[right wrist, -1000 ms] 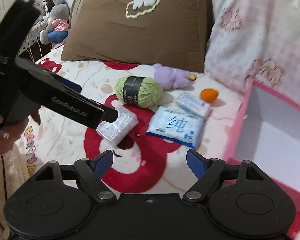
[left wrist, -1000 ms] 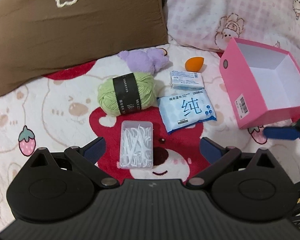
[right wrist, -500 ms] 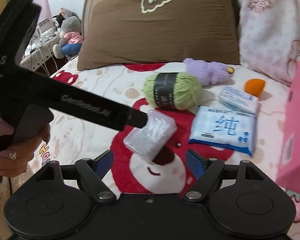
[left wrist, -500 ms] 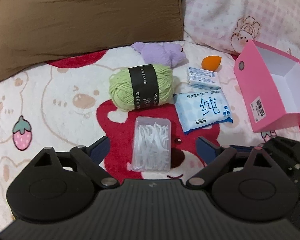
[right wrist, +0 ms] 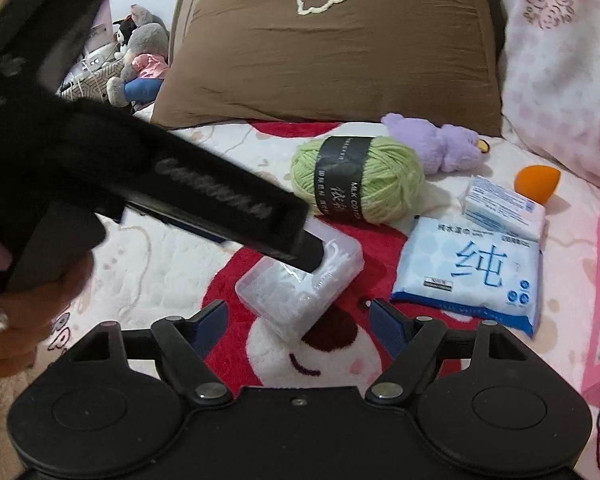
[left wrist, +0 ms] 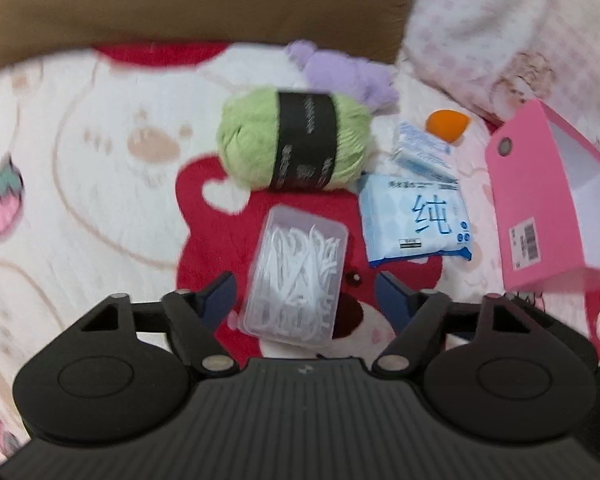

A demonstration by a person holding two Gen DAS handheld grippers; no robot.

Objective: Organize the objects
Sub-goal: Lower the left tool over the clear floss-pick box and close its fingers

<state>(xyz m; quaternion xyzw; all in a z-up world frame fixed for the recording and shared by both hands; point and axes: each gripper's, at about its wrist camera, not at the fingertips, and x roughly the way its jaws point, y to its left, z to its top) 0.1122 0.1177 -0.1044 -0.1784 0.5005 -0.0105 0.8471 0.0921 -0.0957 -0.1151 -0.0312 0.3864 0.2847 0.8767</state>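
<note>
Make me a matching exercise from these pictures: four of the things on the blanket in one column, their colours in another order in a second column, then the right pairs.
Things:
1. ball of yarn with a black paper band
2. egg-shaped makeup sponge
3. open cardboard box with a barcode label
4. small plush toy

Colours:
A. pink
B. purple
C. light green
D. orange

Pairs: 1-C, 2-D, 3-A, 4-B

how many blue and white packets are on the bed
2. The small packet lies beside the orange sponge. The big wipes packet lies just in front of it, toward the camera, near the pink box. None looks hidden.
</note>
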